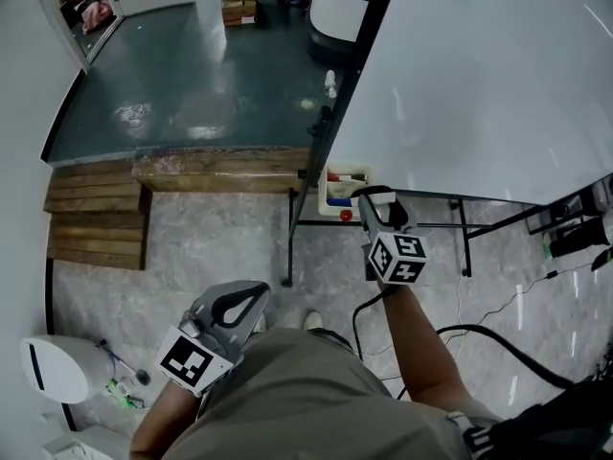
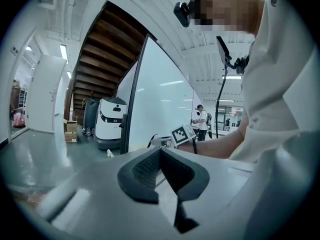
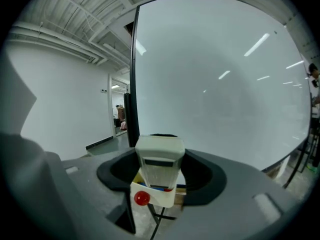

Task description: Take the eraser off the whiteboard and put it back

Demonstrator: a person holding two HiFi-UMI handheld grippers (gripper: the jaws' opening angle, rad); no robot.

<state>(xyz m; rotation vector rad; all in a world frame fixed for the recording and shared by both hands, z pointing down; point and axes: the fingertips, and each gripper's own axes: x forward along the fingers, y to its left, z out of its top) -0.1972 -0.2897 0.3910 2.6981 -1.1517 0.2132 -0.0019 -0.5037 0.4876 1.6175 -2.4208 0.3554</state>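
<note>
Eraser (image 3: 159,156) sits clamped in your right gripper (image 1: 376,209), near the whiteboard (image 3: 225,84). Your left gripper (image 2: 159,169) has its jaws together, empty

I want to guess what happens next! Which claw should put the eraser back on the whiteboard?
The right claw: it grips the eraser right by the whiteboard. The left claw is empty, down by the person's waist.

Whiteboard (image 1: 479,75) glossy, smooth; eraser (image 3: 159,156) matt plastic; steps (image 1: 96,223) rough wood; floor (image 1: 192,75) glossy.
</note>
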